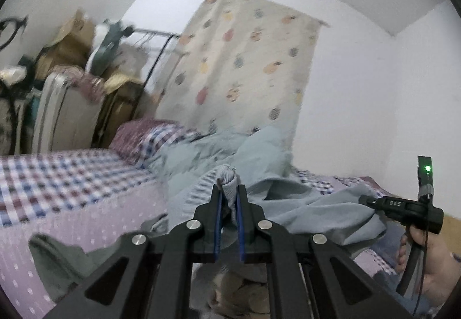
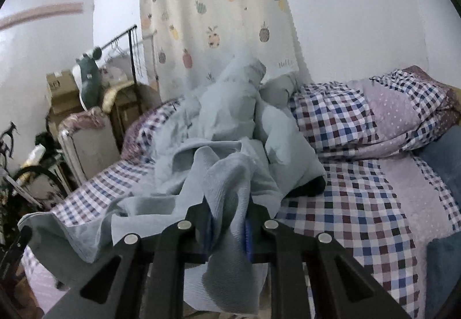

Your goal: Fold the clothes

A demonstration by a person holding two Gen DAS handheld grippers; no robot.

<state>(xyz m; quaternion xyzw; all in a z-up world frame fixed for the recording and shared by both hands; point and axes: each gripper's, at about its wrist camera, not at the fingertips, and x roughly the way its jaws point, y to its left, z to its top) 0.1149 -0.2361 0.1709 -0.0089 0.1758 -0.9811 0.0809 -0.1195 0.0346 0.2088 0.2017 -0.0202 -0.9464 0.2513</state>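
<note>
Left wrist view: left gripper (image 1: 229, 195) pinching bunched edge of pale blue garment (image 1: 302, 203); right gripper (image 2: 229, 221) clamping same garment above checked bedspread (image 2: 360, 203).

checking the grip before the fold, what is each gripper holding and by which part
Both hold the light blue garment: left gripper pinches a bunched edge, right gripper a fold of fabric.

We list: pale blue ribbed garment (image 2: 230, 175); bed cover (image 2: 360, 203) in navy, maroon and white check with dotted lilac panels; cream curtain (image 2: 219, 16) printed with pastel pineapples.
</note>
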